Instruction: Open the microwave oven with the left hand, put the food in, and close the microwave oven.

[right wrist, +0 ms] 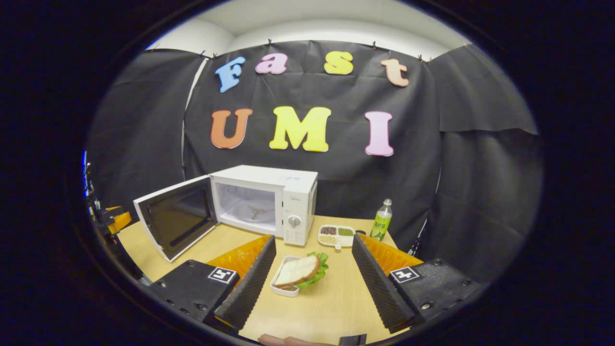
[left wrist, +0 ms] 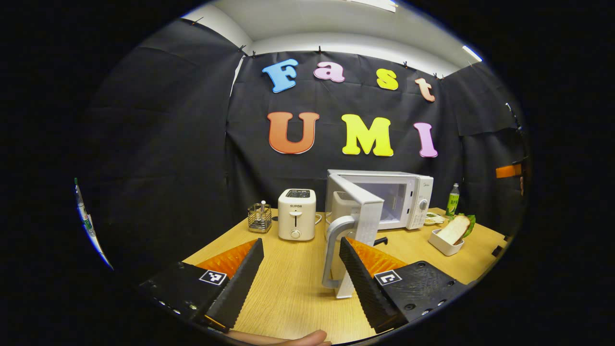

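Observation:
A white microwave (left wrist: 413, 199) (right wrist: 269, 199) stands at the back of the wooden table with its door (left wrist: 358, 226) (right wrist: 178, 221) swung wide open and its cavity bare. In the left gripper view the door's grey handle (left wrist: 334, 250) hangs just inside the right finger of my left gripper (left wrist: 301, 271), which is open and grips nothing. A sandwich with lettuce in a white dish (right wrist: 298, 276) (left wrist: 451, 235) lies on the table. My right gripper (right wrist: 312, 276) is open, its fingers standing to either side of the dish, short of it.
A white toaster (left wrist: 297, 220) and a wire holder (left wrist: 260, 217) stand left of the microwave. A small divided tray of seeds (right wrist: 336, 235) (left wrist: 434, 219) and a green bottle (right wrist: 382, 221) (left wrist: 452, 200) sit to its right. The table's (right wrist: 331, 307) near edge lies below the fingers.

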